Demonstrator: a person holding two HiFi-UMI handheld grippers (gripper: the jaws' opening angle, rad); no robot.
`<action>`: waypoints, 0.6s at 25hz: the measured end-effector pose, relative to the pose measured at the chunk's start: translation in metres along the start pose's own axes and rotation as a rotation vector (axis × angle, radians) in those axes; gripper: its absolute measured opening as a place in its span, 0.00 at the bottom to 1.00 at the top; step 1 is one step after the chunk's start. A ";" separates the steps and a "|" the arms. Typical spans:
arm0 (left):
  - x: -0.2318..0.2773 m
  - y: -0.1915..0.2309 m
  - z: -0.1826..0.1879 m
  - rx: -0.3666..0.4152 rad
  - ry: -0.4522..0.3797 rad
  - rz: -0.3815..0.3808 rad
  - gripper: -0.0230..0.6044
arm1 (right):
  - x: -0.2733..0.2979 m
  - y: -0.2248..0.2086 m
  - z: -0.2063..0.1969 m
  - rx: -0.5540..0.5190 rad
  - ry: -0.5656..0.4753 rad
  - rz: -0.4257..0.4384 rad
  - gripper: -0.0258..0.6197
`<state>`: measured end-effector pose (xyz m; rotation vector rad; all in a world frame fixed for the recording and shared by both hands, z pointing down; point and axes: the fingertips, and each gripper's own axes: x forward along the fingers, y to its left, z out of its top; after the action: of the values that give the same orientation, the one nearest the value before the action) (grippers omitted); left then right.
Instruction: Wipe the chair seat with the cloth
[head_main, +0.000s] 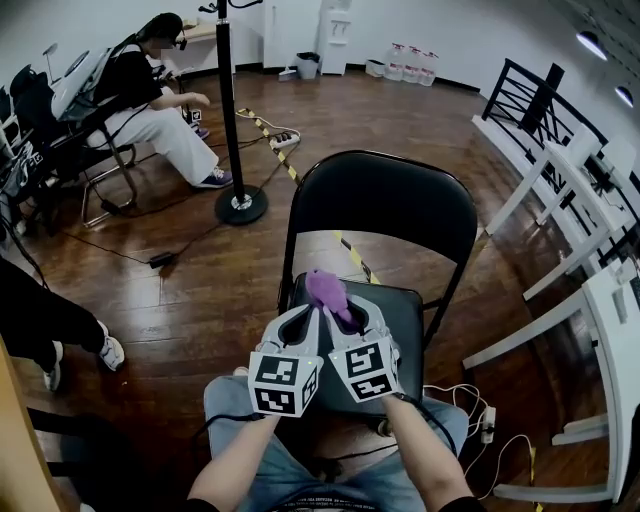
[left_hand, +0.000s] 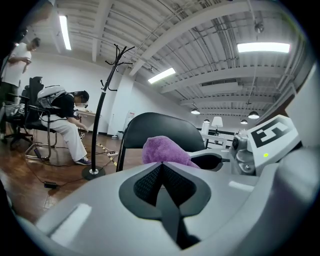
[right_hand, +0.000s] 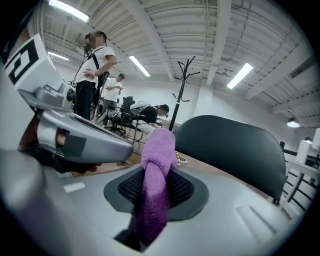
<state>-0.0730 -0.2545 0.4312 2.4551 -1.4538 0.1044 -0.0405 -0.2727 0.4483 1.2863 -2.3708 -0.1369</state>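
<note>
The right gripper (head_main: 348, 312) is clamping a purple cloth (right_hand: 156, 175), a soft, fuzzy towel bunched into a thick roll that is sticking up past the jaws, over the black chair seat (head_main: 412, 318). The left gripper (left_hand: 161, 175) is sitting just beside it, jaws pressed together with nothing between them.

Left gripper (head_main: 306, 318): pale grey shell, black-and-white square markers
Right gripper (head_main: 352, 312): same grey shell and markers
Legs: blue jeans (head_main: 245, 430)
</note>
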 end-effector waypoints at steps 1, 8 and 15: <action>0.002 0.001 0.000 0.000 0.002 -0.004 0.04 | 0.006 -0.002 -0.002 -0.015 0.008 0.004 0.18; 0.006 0.010 -0.004 -0.021 0.022 -0.016 0.04 | 0.053 -0.013 -0.022 -0.122 0.079 0.047 0.18; 0.012 0.018 -0.008 -0.036 0.038 -0.025 0.04 | 0.099 -0.017 -0.055 -0.208 0.172 0.091 0.18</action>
<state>-0.0817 -0.2702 0.4453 2.4283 -1.3968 0.1175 -0.0503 -0.3566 0.5253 1.0482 -2.1989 -0.2291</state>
